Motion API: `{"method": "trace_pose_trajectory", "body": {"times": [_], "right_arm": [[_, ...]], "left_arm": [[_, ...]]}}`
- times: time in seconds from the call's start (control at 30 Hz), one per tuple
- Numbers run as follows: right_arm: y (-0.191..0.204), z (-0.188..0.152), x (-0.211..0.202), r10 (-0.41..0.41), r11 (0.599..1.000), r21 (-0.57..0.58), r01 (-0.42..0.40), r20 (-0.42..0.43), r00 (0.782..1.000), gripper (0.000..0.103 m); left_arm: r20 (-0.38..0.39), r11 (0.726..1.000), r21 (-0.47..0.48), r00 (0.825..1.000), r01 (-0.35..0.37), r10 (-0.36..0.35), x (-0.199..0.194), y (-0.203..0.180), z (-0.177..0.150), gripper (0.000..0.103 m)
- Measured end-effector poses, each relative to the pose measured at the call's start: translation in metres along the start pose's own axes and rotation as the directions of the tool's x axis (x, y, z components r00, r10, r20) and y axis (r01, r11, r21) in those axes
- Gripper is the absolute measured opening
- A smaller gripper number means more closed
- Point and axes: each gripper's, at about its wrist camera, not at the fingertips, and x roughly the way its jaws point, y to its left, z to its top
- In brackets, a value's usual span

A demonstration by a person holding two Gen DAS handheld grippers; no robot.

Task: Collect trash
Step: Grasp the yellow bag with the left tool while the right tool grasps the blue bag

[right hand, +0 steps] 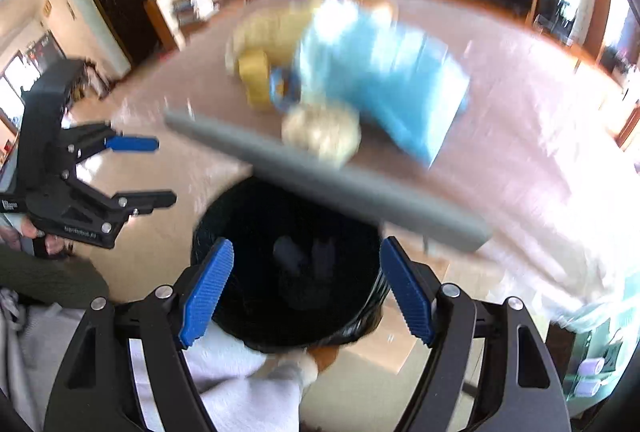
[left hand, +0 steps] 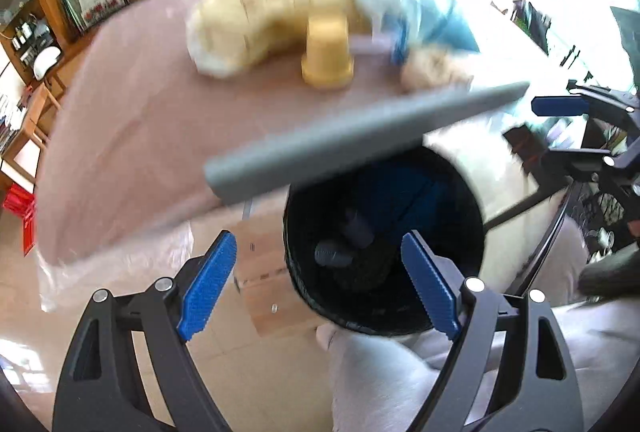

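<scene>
Bin (left hand: 384, 244), black-lined, below table (left hand: 132, 136) edge; dark scraps inside. Left gripper (left hand: 316, 282) and right gripper (right hand: 306, 292): jaws apart, empty, above bin. Yellow cup (left hand: 327, 52), blue paper (right hand: 384, 80) on table. Gripper lettering unreadable.

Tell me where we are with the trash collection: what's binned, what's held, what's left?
Done: a few dark items lie in the black bin. In hand: nothing; the left gripper and right gripper are both open and empty above the bin. Left: on the table remain the yellow cup, blue wrapper, crumpled ball and pale yellow bag. Blur hides details.
</scene>
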Motion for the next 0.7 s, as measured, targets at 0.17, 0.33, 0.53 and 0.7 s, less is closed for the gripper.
{"method": "trace_pose_trajectory", "body": {"times": [0.17, 0.33, 0.53, 0.7], "right_arm": [[-0.020, 0.039, -0.029, -0.050, 0.995, 0.090, 0.037, 0.140, 0.989, 0.089], [-0.040, 0.076, -0.018, -0.080, 0.985, 0.164, 0.053, 0.164, 0.983, 0.094], [-0.060, 0.087, 0.014, -0.070, 0.974, 0.219, 0.051, 0.078, 0.995, 0.094], [-0.075, 0.085, 0.030, -0.023, 0.954, 0.300, 0.005, 0.056, 0.998, 0.094]], "left_arm": [[0.156, 0.998, -0.069, 0.988, -0.006, 0.017, -0.034, 0.015, 0.035, 0.095], [0.239, 0.980, -0.190, 0.971, 0.055, -0.008, -0.037, 0.042, 0.073, 0.099], [0.232, 0.953, -0.282, 0.972, 0.111, -0.044, -0.012, 0.068, 0.099, 0.099], [0.196, 0.959, -0.258, 0.978, 0.122, -0.072, 0.002, 0.081, 0.112, 0.099]]}}
